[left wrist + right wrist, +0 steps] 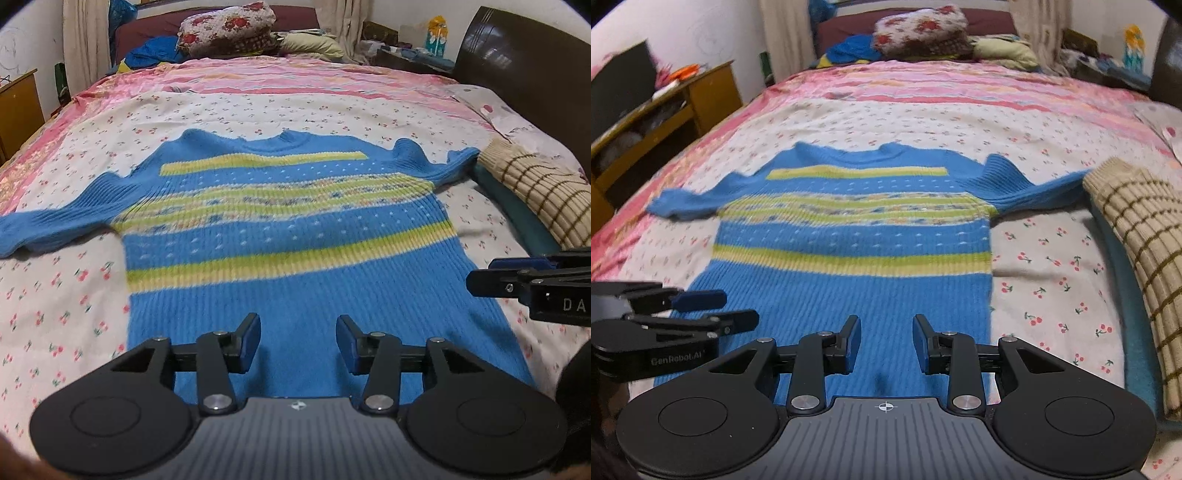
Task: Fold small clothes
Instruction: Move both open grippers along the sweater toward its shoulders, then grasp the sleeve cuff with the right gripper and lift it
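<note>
On the cherry-print bedspread (92, 295), a blue striped sweater (295, 229) lies flat, sleeves outstretched. Above its hem, left gripper (298, 338) and right gripper (885, 338) hover with jaws apart, pinching nothing.

Knitted garments laid out on the bed (258, 110): two.
- One blue sweater (295, 229) with yellow-green stripes, spread flat ahead of the fingers.
- One beige checked knit (535, 184), beyond and right of the fingers.

Grippers: two, with two fingers each.
</note>
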`<state>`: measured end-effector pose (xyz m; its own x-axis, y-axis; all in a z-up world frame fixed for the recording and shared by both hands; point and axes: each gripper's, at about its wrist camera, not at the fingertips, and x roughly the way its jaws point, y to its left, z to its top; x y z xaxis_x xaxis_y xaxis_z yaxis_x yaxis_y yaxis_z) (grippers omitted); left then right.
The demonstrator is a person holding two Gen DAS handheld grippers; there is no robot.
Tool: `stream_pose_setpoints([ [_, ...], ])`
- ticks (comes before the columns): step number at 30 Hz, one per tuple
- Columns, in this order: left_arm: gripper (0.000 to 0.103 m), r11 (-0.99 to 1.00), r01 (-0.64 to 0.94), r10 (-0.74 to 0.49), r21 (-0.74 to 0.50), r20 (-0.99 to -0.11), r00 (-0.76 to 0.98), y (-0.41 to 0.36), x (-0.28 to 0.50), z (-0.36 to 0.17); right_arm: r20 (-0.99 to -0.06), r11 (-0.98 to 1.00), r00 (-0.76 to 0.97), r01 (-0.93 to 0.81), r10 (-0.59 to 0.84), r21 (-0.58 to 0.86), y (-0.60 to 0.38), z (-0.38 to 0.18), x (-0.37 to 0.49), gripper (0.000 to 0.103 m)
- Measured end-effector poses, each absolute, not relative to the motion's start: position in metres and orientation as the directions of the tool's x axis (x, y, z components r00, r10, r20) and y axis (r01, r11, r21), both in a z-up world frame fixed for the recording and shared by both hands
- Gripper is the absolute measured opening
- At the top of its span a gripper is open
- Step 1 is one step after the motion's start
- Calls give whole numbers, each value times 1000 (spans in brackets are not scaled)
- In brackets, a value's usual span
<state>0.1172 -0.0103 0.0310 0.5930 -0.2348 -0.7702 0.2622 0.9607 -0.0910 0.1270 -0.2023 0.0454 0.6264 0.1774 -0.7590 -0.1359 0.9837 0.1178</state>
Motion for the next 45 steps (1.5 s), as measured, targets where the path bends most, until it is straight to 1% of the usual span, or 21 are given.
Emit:
stream_pose_setpoints([
  [5, 54, 964, 251, -226, -86, -761, 608, -28, 139, 36, -753, 985, 635, -102, 172, 140, -223, 41, 147, 31],
  [11, 54, 961, 260, -242, -98, -754, 611, -48, 165, 37, -734, 987, 671, 16, 106, 158, -270, 47, 185, 31],
  [19, 54, 943, 298, -308, -146, -718, 623, -79, 203, 50, -688, 968, 725, 158, 20, 196, -339, 87, 249, 31],
  [24, 54, 935, 315, -337, -164, -691, 639, -100, 227, 58, -694, 945, 717, 265, -58, 194, -380, 95, 291, 31],
  [28, 55, 934, 322, -339, -157, -678, 652, -112, 237, 56, -731, 917, 674, 349, -104, 192, -410, 84, 319, 31],
  [32, 55, 931, 319, -347, -175, -689, 636, -117, 243, 47, -788, 860, 611, 439, -73, 261, -441, 58, 337, 31],
  [36, 55, 930, 325, -348, -173, -699, 624, -120, 243, 41, -825, 816, 552, 528, -117, 238, -460, 41, 341, 31],
  [38, 55, 929, 324, -352, -179, -700, 621, -121, 243, 39, -839, 790, 541, 540, -61, 291, -469, 33, 338, 31],
  [40, 55, 927, 324, -358, -188, -700, 618, -122, 244, 38, -829, 766, 557, 550, -42, 331, -473, 29, 335, 31],
  [41, 55, 926, 325, -361, -191, -699, 617, -123, 244, 38, -821, 746, 570, 556, -21, 367, -477, 27, 335, 33],
  [42, 55, 925, 326, -363, -193, -699, 617, -123, 244, 37, -811, 713, 586, 565, 8, 415, -481, 25, 335, 39],
  [43, 55, 926, 326, -363, -193, -698, 617, -124, 244, 37, -802, 691, 597, 570, 24, 445, -484, 23, 336, 42],
  [45, 55, 926, 325, -363, -194, -697, 618, -122, 243, 37, -791, 658, 610, 580, 38, 480, -487, 19, 339, 42],
])
